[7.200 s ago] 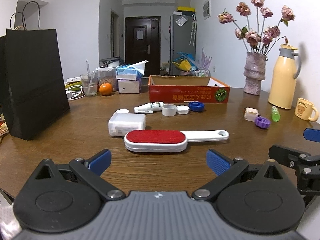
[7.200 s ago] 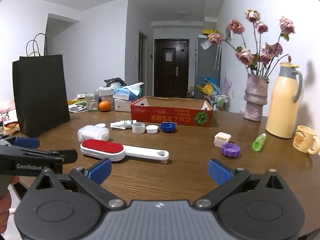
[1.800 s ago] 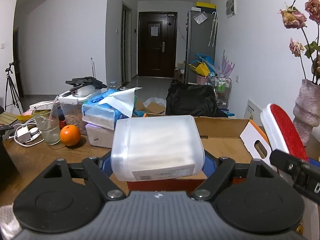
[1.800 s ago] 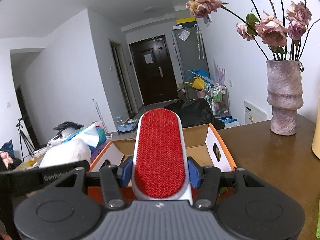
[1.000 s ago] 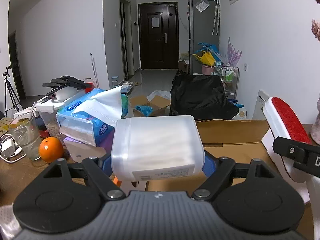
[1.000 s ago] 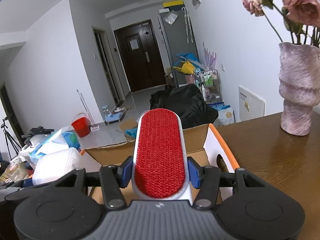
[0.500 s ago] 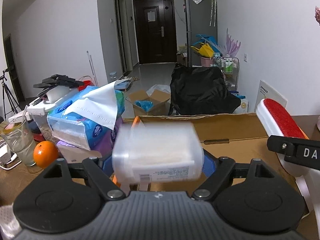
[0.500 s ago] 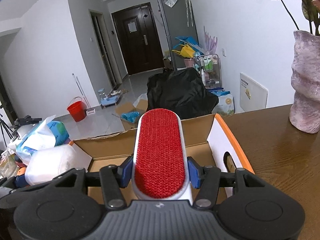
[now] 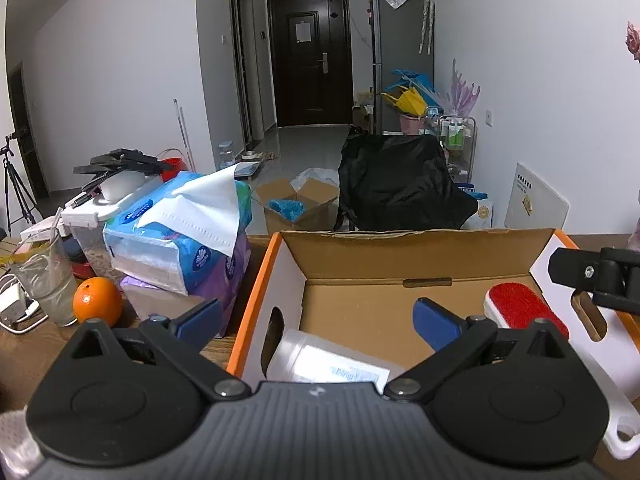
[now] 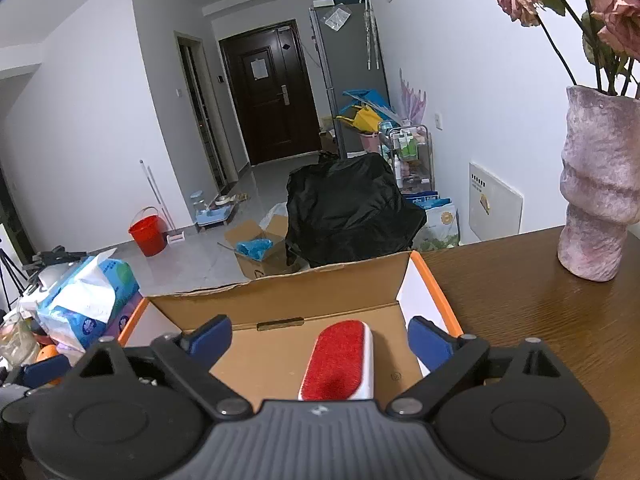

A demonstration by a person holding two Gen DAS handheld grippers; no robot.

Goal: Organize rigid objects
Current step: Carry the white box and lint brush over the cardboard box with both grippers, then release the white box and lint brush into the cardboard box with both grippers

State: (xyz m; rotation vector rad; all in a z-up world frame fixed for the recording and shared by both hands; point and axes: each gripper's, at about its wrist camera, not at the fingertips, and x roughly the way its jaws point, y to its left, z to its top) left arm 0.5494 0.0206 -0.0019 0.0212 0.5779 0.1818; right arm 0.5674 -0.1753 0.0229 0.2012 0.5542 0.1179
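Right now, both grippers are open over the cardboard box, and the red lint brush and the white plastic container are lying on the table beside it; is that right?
Not quite: the red lint brush and the white plastic container lie inside the cardboard box, not beside it, as both wrist views show. The left gripper and right gripper are indeed opening above it, clear of both.

Each gripper [image 9: 316, 320] [image 10: 320, 338] has a ribbed grey body, black linkage arms with silver screws, and blue pads [image 9: 434, 322].
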